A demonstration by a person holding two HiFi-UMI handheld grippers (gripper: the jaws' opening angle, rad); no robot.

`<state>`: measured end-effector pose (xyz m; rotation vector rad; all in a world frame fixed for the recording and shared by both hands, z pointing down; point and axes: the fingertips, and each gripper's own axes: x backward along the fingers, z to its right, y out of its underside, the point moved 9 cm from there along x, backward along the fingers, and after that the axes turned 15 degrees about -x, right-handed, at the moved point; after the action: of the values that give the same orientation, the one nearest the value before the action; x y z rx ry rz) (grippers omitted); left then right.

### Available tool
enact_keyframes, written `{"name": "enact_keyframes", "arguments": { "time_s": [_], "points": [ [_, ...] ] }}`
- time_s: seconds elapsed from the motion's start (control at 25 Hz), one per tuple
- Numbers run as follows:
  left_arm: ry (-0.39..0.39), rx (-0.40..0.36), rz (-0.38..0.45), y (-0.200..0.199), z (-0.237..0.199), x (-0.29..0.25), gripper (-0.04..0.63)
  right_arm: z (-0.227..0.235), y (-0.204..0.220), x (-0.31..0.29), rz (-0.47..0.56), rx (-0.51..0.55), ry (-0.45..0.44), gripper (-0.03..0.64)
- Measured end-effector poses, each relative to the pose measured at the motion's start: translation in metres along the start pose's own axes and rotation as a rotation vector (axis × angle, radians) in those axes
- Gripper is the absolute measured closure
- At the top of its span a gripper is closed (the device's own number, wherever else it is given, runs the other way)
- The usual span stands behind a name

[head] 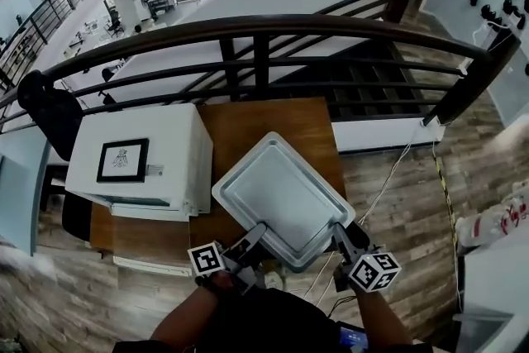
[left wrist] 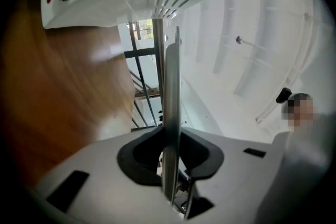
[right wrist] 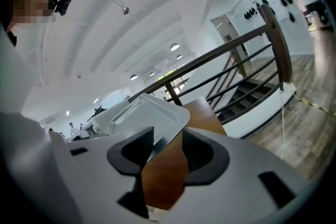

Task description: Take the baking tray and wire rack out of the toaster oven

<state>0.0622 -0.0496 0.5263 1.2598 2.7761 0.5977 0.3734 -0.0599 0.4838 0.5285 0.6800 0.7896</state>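
Left gripper (left wrist: 171, 150) clamps baking tray (left wrist: 171, 86), edge-on in its own view.

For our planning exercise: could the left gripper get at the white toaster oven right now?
Probably not yet: the left gripper is shut on the silver metal baking tray, shared with the right gripper. The white toaster oven stands beside it, unobstructed.

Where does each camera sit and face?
Head view: on the person's head, facing steeply down at the baking tray and toaster oven; forearms show.
Left gripper view: on the left tool, along jaws clamping the tray's rim, toward the oven.
Right gripper view: on the right tool, across its jaws and the tray toward the railing.
All share the tray.
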Motion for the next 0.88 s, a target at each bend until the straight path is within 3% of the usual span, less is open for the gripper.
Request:
{"name": "enact_keyframes", "arguments": {
  "time_s": [0.48,0.88],
  "points": [
    [-0.079,0.089,-0.147,-0.035,-0.064,-0.035,0.518,0.029,0.020,-0.059,-0.062,-0.132,0.209,0.443],
    [-0.112,0.178,-0.230,-0.027,-0.095,-0.052,0.518,0.050,0.042,-0.064,-0.060,-0.218,0.350,0.446]
  ]
}}
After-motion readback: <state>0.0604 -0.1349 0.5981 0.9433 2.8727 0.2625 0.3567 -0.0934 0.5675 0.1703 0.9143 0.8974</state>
